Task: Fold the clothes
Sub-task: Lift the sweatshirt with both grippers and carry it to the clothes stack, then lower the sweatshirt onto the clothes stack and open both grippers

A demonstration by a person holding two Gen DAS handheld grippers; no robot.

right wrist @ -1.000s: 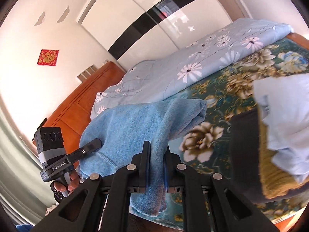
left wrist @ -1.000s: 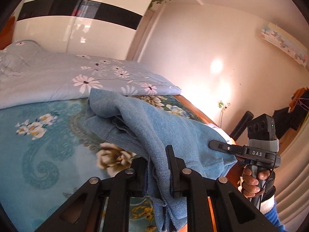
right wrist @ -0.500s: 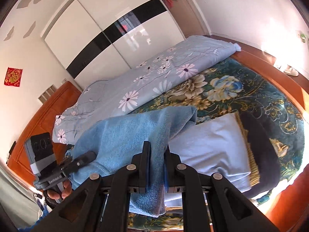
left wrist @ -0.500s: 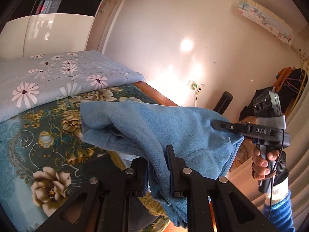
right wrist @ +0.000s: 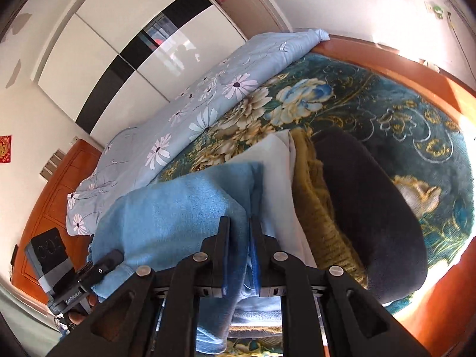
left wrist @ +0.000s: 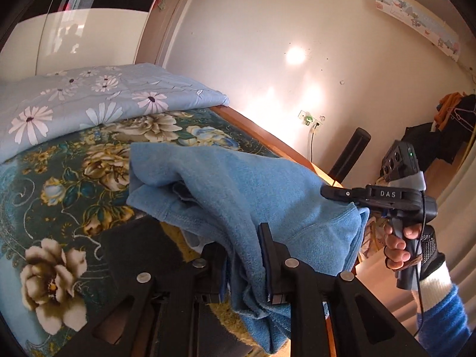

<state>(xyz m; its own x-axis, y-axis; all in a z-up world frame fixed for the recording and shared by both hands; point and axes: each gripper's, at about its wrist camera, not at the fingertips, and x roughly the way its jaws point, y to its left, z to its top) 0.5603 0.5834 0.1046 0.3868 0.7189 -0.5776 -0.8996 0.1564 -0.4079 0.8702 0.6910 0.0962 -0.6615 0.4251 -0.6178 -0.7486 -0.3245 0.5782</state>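
Observation:
A folded blue fleece garment (left wrist: 238, 184) hangs between both grippers above the bed. My left gripper (left wrist: 242, 238) has the fleece's near edge between its pads; its jaws are opening and the cloth still fills the gap. My right gripper (right wrist: 239, 221) is shut on the other edge of the blue garment (right wrist: 178, 208). Right under it lies a stack of folded clothes: a white piece (right wrist: 276, 178), a mustard knit (right wrist: 318, 196) and a dark garment (right wrist: 366, 202). In the left wrist view the right gripper (left wrist: 327, 192) sits at the fleece's far corner, held by a person's hand (left wrist: 398, 247).
The bed wears a teal floral cover (right wrist: 386, 113) with a pale blue daisy quilt (left wrist: 89, 98) along its far side. The wooden bed frame (left wrist: 267, 139) runs close beside the stack. A white and black wardrobe (right wrist: 134, 44) stands behind the bed.
Both grippers have carried the blue garment sideways across the bed and a little down, from over the bare cover to over the stack of folded clothes.

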